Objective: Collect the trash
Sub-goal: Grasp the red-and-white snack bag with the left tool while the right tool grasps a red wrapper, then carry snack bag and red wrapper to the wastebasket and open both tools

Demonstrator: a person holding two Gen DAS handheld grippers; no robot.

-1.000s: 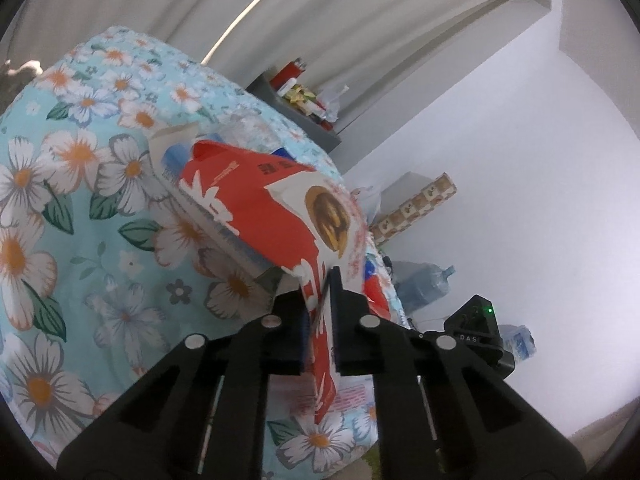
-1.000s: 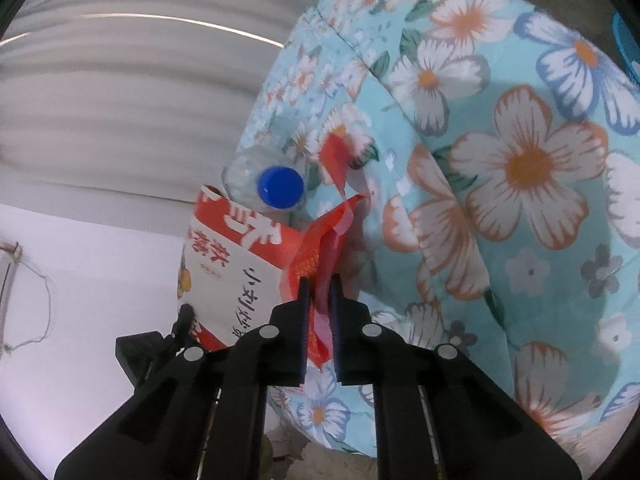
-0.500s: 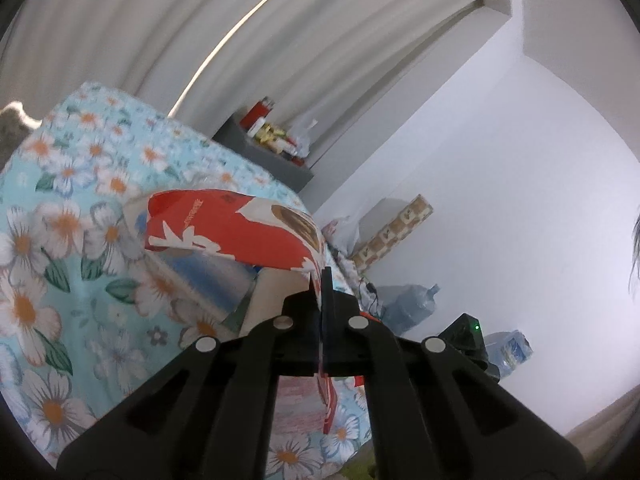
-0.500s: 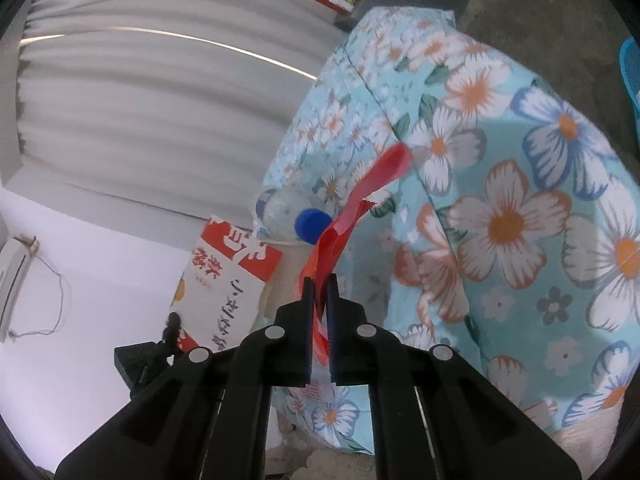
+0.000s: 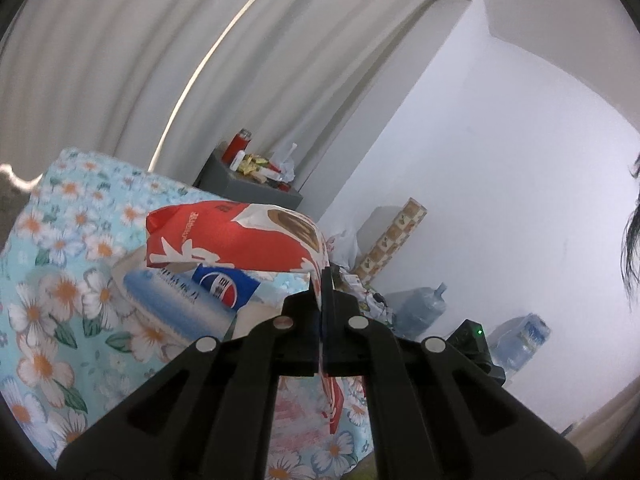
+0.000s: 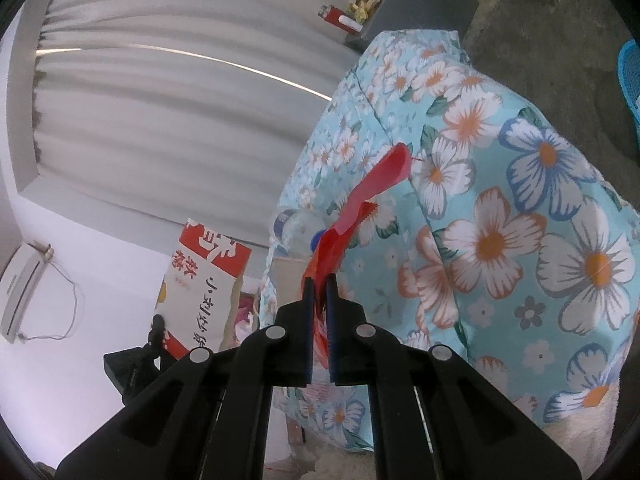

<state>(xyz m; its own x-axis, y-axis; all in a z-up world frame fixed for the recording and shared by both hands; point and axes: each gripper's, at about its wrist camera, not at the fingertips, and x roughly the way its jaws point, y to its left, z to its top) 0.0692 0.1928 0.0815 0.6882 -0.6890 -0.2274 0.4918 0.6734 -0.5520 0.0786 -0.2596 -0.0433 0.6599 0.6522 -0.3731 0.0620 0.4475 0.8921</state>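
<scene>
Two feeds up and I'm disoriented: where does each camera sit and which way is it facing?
Left wrist: on the left claw, facing across the floral cloth toward the curtain and room corner; its black fingers pinch the red snack bag.
Right wrist: on the right claw, looking down at the cloth's draped side and floor; its fingers pinch a red wrapper.
Shared: snack bag, floral cloth, curtain, grey side table.
</scene>
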